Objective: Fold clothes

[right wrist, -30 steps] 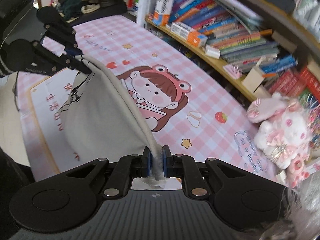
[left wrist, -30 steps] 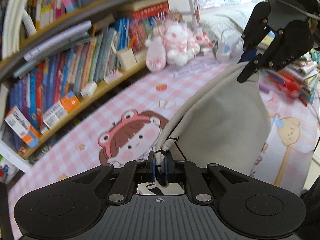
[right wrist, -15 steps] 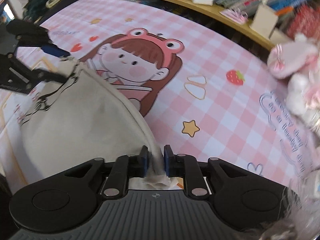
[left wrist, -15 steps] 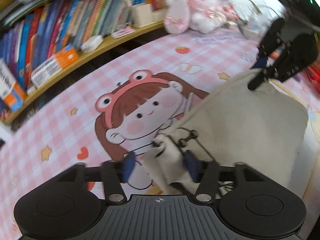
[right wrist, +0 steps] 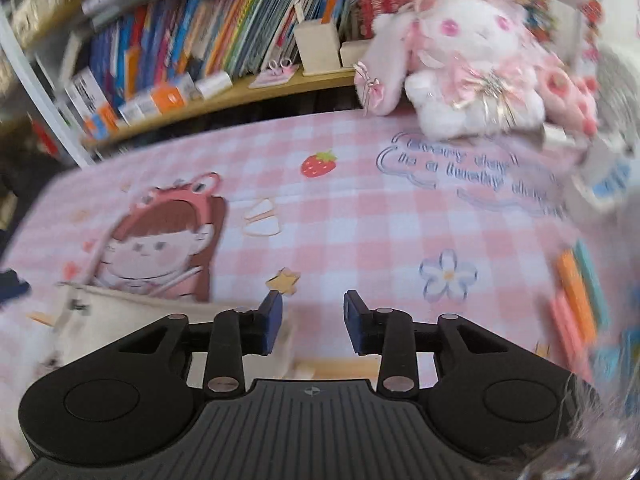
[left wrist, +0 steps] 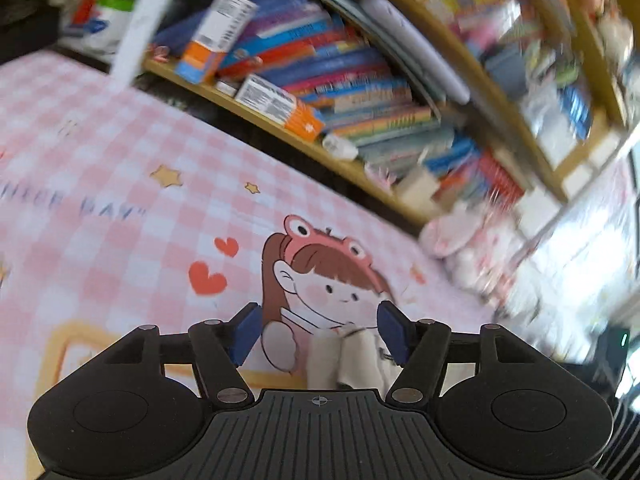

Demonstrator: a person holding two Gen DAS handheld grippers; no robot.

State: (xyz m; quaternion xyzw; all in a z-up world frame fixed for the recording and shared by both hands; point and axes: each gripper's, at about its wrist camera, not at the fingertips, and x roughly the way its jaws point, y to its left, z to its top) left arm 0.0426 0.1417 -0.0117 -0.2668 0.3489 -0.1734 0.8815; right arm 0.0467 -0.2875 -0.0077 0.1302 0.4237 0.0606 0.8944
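Pink checked tablecloth [right wrist: 360, 216] under packed bookshelf [left wrist: 360, 92]. Cream garment [right wrist: 132, 316] lies on cloth at near edge, bunched corner [left wrist: 352, 356] between left gripper's [left wrist: 320, 338] blue pads, untouched. Left jaws just opened wide, fabric released. Right gripper [right wrist: 312, 322] jaws just opening, nothing between; garment edge just left of them. Judged: fold laid down, release step. Next: back off, regrasp for next fold. Plush rabbit [right wrist: 468, 68] well apart.

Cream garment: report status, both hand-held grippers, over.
Left hand-held gripper open, jaws just opened, cloth loose between them. Right hand-held gripper open, just released. Cream garment lying on pink checked tablecloth. Nothing in the way.
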